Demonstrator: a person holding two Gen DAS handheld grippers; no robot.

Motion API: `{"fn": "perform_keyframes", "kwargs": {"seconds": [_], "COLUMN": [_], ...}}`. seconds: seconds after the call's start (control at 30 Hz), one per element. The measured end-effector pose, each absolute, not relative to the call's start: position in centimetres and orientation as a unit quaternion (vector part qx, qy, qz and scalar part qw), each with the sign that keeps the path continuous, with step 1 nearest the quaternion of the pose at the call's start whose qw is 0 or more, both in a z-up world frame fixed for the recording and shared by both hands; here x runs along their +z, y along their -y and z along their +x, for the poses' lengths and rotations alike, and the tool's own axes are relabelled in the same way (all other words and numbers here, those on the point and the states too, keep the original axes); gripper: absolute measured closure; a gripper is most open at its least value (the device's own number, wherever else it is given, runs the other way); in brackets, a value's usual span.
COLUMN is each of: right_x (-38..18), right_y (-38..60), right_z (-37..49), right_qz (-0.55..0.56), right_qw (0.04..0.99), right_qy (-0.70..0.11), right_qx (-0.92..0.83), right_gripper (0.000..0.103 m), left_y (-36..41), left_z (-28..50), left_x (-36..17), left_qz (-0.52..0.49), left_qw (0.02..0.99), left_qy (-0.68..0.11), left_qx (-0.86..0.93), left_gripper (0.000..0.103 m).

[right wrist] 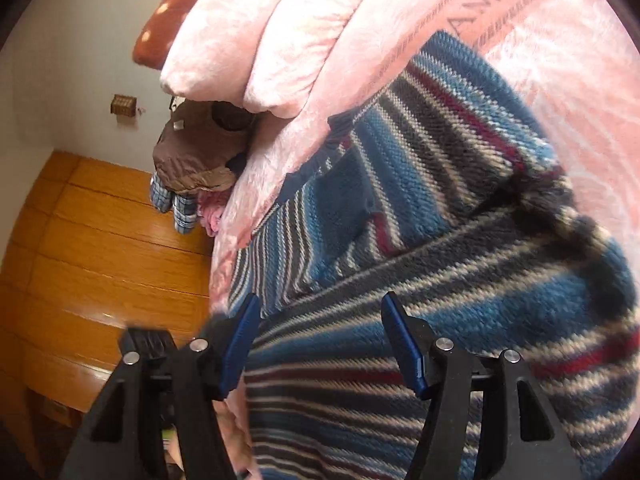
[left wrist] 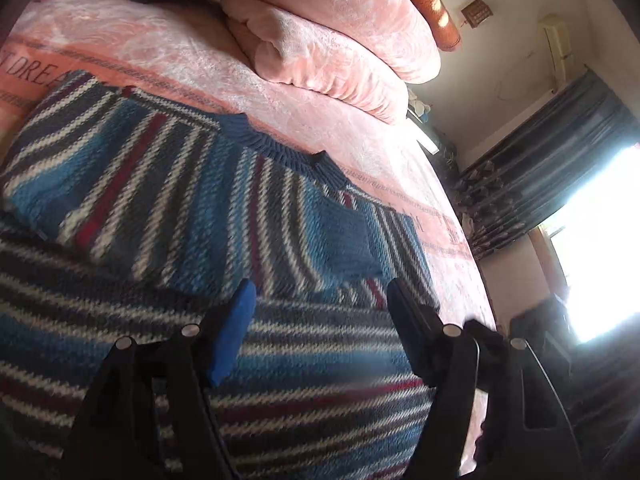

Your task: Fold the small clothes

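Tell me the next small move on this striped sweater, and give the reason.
Probably lower both grippers and close them on the near fold. The left gripper and right gripper are open above the striped sweater, gripping nothing. Its near part already lies folded across the body on the pink blanket, so pinching that doubled edge seems the next step.

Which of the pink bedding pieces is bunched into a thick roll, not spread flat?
The folded pink blanket beyond the striped sweater's collar: stacked in rounded layers, while the pink bedspread lies flat under the sweater.
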State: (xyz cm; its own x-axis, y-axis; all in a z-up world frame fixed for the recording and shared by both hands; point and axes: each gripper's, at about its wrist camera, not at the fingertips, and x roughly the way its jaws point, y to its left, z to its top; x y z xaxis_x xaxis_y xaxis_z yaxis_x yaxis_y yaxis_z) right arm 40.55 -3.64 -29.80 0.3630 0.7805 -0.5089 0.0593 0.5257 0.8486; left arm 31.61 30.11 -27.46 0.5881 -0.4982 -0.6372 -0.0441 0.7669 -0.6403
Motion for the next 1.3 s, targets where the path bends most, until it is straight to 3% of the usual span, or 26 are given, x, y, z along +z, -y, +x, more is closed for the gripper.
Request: {"fn": "perform_keyframes", "kwargs": {"seconds": [0.1,0.13,0.43,0.5,0.57,0.8,0.93,1.1,1.3], "right_x": [-31.0,-31.5,-33.8,-33.6,-32.5,-22.4,-19.5,-20.2,-24.9], "right_y": [2.7,2.5,-0.5,-1.4,-2.5,-4.7,-4.6,-2.6,0.4], "right_z": [45.2,46.5,50.3,50.9,51.6,53.3,54.0,54.0,53.0], "right_qz": [0.432,0.433,0.393,0.395,0.368,0.279,0.239,0.223,0.227], "right_qw": [0.686,0.679,0.663,0.655,0.668,0.735,0.753,0.76,0.749], "right_qy": [-0.535,-0.547,-0.612,-0.615,-0.617,-0.568,-0.561,-0.564,-0.586], "right_qx": [0.24,0.228,0.18,0.19,0.194,0.243,0.248,0.233,0.209], "right_gripper": [0.043,0.05,0.053,0.065,0.093,0.095,0.095,0.095,0.095], "left_y": [-31.2,-31.5,-33.1,-33.3,-33.6,-35.4,-35.7,-36.0,-38.0], "left_z": [26.9,25.5,23.5,23.4,23.4,22.8,22.7,22.9,24.6], "left_x": [-28.6,-29.0,-30.4,-30.9,-31.4,-32.7,-32.8,-32.7,-29.4], "left_qz": [-0.314,-0.321,-0.374,-0.373,-0.375,-0.413,-0.414,-0.418,-0.414], "left_qw": [0.826,0.825,0.809,0.806,0.803,0.786,0.786,0.783,0.804], "left_qy": [-0.448,-0.447,-0.423,-0.429,-0.435,-0.433,-0.432,-0.431,-0.395], "left_qx": [-0.135,-0.133,-0.165,-0.165,-0.163,-0.155,-0.157,-0.162,-0.165], "left_gripper": [0.033,0.031,0.03,0.03,0.031,0.032,0.032,0.034,0.035]}}
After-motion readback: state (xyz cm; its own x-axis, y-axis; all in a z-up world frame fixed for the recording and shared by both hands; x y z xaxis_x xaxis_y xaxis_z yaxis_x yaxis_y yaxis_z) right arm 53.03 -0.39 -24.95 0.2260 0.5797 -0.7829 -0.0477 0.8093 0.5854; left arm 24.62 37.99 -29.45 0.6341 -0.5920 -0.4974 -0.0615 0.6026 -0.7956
